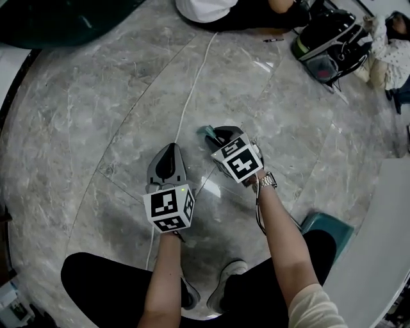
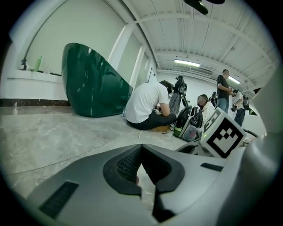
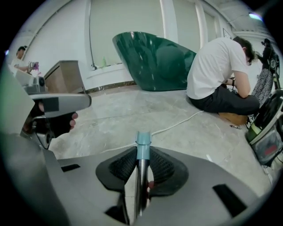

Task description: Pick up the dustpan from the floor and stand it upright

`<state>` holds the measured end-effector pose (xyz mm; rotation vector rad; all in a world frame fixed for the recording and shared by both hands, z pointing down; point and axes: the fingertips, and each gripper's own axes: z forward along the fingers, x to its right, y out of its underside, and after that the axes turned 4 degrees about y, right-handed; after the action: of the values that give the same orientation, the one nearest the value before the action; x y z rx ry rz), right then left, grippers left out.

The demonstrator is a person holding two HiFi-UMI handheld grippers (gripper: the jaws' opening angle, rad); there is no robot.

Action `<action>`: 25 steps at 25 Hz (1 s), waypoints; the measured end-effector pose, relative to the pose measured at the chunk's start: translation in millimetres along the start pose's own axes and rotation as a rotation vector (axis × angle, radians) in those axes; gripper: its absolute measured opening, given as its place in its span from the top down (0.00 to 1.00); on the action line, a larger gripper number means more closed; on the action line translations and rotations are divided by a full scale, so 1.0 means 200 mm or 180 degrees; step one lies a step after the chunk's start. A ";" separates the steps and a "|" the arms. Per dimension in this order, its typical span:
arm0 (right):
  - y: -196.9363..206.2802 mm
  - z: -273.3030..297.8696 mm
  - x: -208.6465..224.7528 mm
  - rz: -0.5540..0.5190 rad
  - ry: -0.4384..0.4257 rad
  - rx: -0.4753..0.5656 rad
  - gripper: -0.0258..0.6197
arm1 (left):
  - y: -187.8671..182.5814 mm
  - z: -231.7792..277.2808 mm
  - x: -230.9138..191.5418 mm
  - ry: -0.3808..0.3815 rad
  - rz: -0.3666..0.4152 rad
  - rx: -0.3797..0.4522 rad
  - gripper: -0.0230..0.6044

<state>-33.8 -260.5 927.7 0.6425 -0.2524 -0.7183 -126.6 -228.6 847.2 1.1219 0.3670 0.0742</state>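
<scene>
Lower dustpan handle [image 3: 143, 140] hidden under right gripper [image 3: 142, 153]. Teal shape [image 1: 328, 227] at floor's right edge, possibly the pan, half covered by white ledge [image 1: 378, 250]. Seated person [image 1: 211, 9] cut by top edge.

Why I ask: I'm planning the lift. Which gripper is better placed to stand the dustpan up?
Right. The right gripper has the handle between its jaws, apparently gripped, so it can probably lift it upright. The left gripper is shut and empty, beside it.

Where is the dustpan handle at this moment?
In the right gripper view, the dustpan handle stands clamped between the right gripper's jaws, its teal cap poking out beyond them toward the white cable.
</scene>
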 end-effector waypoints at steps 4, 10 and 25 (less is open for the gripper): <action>-0.18 -0.27 0.10 0.0087 0.0037 0.0258 0.80 | -0.22 0.05 0.15 0.0305 0.0200 0.0105 0.95; -0.48 -0.84 0.24 0.0184 0.0208 0.0583 0.80 | -0.76 0.04 0.47 0.1028 0.0655 0.0351 0.95; -0.70 -2.27 0.19 0.0577 0.0678 0.0944 0.80 | -1.54 -0.74 1.47 0.2086 0.0809 0.0079 0.95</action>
<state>112.6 -159.9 486.1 0.9589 -0.2188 -0.4364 61.9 -164.6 443.6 1.1457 0.8055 0.6733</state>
